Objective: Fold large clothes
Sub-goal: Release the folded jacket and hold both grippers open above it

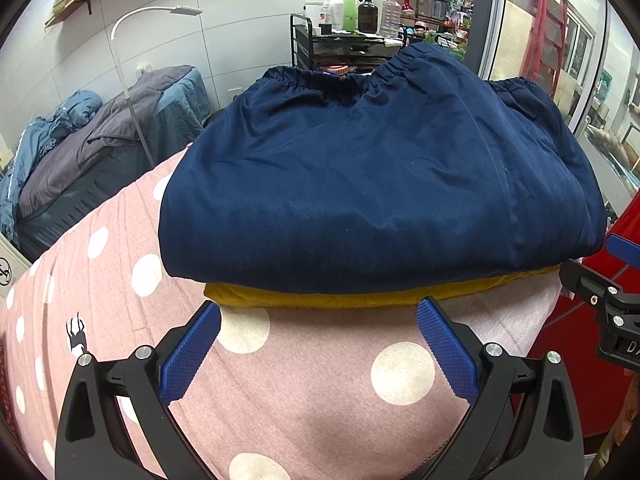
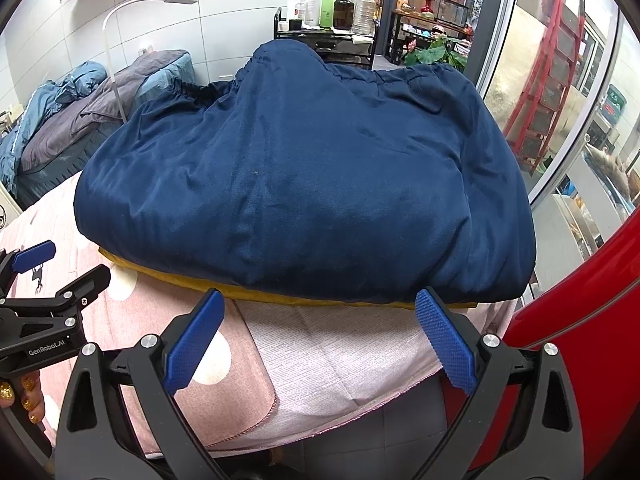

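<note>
Pink dotted worktop cover (image 1: 320, 400), navy garment (image 1: 372, 184) bulging over yellow lining (image 1: 340, 298); left tongs (image 1: 318, 346) and right tongs (image 2: 320, 338) spread, empty; liable to slump if nudged.

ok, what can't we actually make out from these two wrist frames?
- Yellow layer: only a thin edge shows in both views; the navy garment covers the rest, so its type is unclear.
- Far side of the pink dotted cover: hidden behind the garment.
- Bottle labels: too small to read.
- Left gripper and right gripper: both open, bodies cut off by the bottom edge.
</note>
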`<state>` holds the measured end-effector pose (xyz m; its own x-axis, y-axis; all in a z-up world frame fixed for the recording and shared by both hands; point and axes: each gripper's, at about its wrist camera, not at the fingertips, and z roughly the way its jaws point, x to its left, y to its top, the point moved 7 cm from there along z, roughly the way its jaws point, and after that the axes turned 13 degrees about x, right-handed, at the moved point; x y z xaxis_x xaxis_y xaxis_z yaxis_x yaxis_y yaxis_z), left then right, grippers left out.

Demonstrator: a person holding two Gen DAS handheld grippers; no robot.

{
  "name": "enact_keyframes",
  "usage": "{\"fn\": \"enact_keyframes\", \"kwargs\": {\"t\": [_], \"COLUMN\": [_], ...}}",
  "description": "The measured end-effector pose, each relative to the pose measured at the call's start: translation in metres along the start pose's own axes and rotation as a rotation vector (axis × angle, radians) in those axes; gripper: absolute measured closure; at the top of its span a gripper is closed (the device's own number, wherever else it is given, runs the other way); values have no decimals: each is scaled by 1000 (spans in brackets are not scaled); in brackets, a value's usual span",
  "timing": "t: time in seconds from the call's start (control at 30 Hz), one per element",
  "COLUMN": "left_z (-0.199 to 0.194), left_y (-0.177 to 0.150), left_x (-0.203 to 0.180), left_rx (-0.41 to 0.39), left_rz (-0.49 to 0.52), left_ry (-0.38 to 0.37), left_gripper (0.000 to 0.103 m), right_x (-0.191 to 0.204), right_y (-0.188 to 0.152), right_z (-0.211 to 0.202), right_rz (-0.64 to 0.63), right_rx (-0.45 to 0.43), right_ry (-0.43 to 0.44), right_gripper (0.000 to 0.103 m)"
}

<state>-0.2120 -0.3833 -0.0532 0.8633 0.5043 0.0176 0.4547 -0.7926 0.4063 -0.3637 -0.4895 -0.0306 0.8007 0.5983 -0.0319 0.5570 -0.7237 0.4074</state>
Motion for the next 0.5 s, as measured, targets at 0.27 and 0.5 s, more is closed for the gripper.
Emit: {"fn": "enact_keyframes", "kwargs": {"t": [0.27, 0.5], "left_z": [3, 3], "left_y": [-2, -2], "left_x": [-1, -6], "left_rx": [27, 32], "left_rz": [-12, 6], "left_ry": [-15, -12], "left_gripper": [6, 6], "right_x": [-3, -2], "right_y": [0, -1], "right_z": [2, 3], "right_rz": [5, -1], "right_rx": [2, 5], "right_ry": [1, -1], "right_gripper": [8, 8]}}
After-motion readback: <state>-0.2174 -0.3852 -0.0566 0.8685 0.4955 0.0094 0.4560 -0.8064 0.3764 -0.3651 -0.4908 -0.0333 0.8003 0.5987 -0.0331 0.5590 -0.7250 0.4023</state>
